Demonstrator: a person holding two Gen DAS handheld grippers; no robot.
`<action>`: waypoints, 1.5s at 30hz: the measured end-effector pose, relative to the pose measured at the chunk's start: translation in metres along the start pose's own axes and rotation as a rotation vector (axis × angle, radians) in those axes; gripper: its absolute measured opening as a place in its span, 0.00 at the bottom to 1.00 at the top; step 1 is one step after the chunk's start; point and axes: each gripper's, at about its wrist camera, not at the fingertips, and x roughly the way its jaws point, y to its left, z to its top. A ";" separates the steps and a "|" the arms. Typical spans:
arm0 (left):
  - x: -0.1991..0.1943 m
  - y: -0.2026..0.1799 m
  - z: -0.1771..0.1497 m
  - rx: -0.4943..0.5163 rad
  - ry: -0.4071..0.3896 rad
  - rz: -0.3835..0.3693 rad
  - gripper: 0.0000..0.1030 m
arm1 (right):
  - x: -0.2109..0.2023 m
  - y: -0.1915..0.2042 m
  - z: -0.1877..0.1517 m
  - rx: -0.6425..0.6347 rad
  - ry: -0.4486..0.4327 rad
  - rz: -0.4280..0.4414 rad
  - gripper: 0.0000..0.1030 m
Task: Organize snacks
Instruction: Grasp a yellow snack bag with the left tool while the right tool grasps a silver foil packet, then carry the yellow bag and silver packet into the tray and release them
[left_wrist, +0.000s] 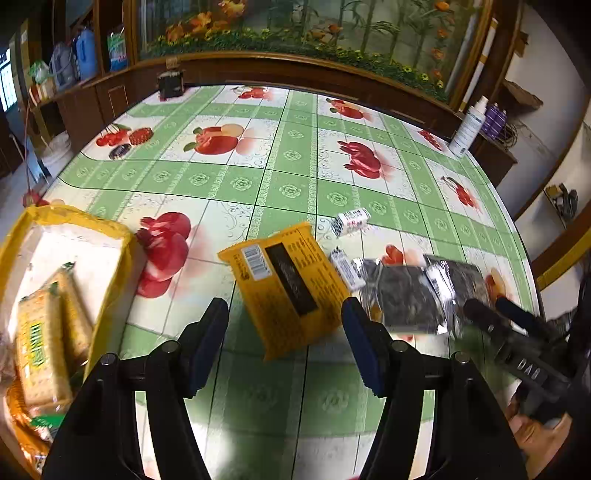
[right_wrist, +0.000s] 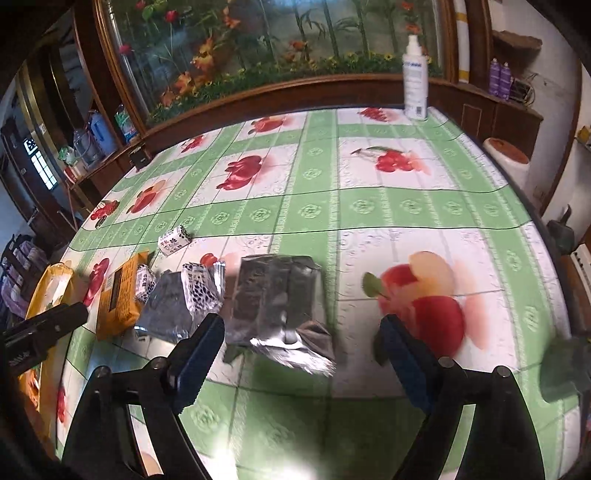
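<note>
Snack packets lie in a loose row on the bench (left_wrist: 295, 177), which carries a green fruit-print cloth. Left tongs (left_wrist: 284, 325) stand part open and empty above the near end of the yellow packet (left_wrist: 286, 286). Right tongs (right_wrist: 303, 350) stand wide and empty over the near edge of a silver foil packet (right_wrist: 277, 299). A second foil packet (right_wrist: 170, 306) lies left of it, with small white wrapped sweets (right_wrist: 173, 240) near. A yellow basket (left_wrist: 110, 236) at far left holds cracker packs (left_wrist: 44, 347).
</note>
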 end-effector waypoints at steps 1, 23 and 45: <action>0.005 0.001 0.004 -0.008 0.007 -0.004 0.61 | 0.002 0.003 0.002 -0.004 0.007 -0.006 0.86; 0.036 0.009 -0.010 0.114 0.022 0.028 0.68 | 0.021 0.009 0.006 -0.132 0.010 -0.063 0.60; -0.080 0.036 -0.086 0.074 -0.150 0.053 0.68 | -0.092 0.019 -0.066 -0.025 -0.132 0.185 0.59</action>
